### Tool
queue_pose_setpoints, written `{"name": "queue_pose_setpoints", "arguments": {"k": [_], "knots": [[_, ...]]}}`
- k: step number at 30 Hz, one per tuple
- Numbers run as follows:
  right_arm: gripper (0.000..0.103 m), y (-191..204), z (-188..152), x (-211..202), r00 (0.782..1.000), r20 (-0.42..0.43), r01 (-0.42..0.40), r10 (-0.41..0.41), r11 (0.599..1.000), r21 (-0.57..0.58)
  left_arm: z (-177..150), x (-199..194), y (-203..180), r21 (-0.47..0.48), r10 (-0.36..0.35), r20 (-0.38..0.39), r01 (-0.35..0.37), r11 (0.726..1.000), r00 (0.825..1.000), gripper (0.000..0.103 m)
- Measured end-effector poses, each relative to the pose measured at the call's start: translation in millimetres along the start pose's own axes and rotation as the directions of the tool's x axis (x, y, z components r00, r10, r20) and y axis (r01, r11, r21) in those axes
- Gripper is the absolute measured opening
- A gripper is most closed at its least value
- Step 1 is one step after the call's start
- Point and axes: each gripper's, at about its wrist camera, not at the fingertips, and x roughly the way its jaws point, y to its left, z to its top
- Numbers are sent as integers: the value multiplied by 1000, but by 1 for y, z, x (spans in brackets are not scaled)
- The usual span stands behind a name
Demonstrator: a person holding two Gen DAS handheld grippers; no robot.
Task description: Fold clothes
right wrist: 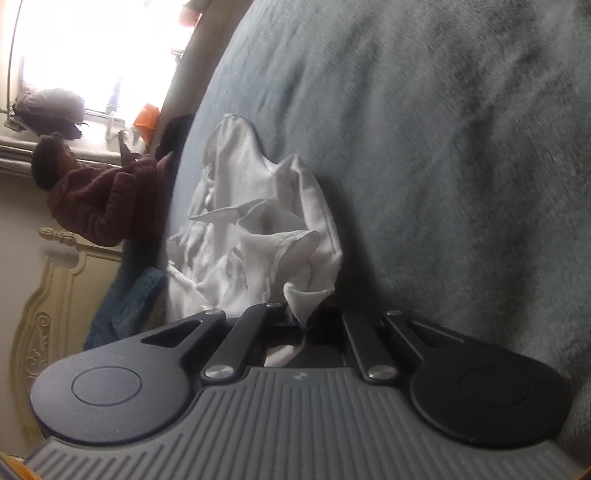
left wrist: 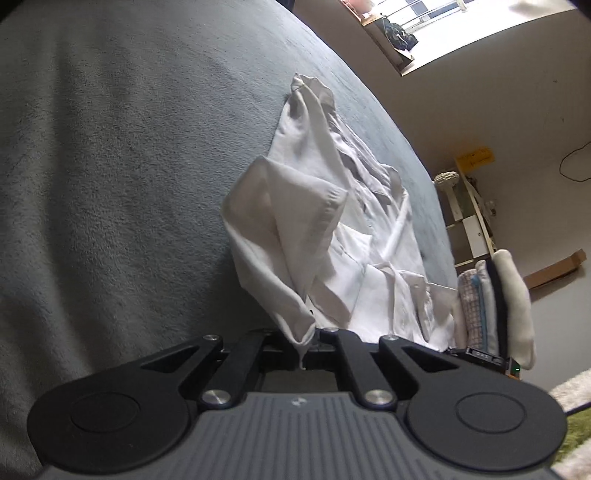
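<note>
A white shirt (left wrist: 325,229) lies rumpled on a grey blanket (left wrist: 129,166). My left gripper (left wrist: 303,341) is shut on a corner of the shirt's cloth, which rises in a fold from the blanket to the jaws. In the right wrist view the same white shirt (right wrist: 255,236) lies bunched on the blanket (right wrist: 443,147). A pinch of its edge is caught in my right gripper (right wrist: 301,317), which is shut, and a bit of cloth hangs behind the jaws. The fingertips of both grippers are hidden by cloth.
A stack of folded clothes (left wrist: 495,299) stands at the blanket's edge right of the shirt. Shelves (left wrist: 469,214) and a window (left wrist: 417,22) lie beyond. A person in a dark red jacket (right wrist: 107,199) sits by the blanket's far edge, with blue denim (right wrist: 125,306) nearby.
</note>
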Motion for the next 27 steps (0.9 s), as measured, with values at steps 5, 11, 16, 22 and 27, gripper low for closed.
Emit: {"name": "queue_pose_setpoints", "arguments": {"k": [5, 11, 16, 22, 27], "knots": [[5, 7, 0, 2, 998, -31, 61, -64, 995, -80, -2, -1, 4, 41, 37, -37, -35, 999, 999, 12], [30, 29, 12, -31, 974, -27, 211, -226, 943, -256, 3, -19, -1, 25, 76, 5, -76, 997, 997, 42], [37, 73, 31, -76, 934, 174, 356, -312, 794, -493, 12, -57, -7, 17, 131, 107, -133, 991, 986, 42], [37, 164, 12, -31, 998, 1, 39, -62, 617, -786, 46, -57, -43, 106, 99, 305, -137, 985, 947, 43], [37, 218, -25, 59, 919, -392, -331, 31, 602, -727, 66, -26, -63, 147, 68, 295, -116, 982, 953, 43]]}}
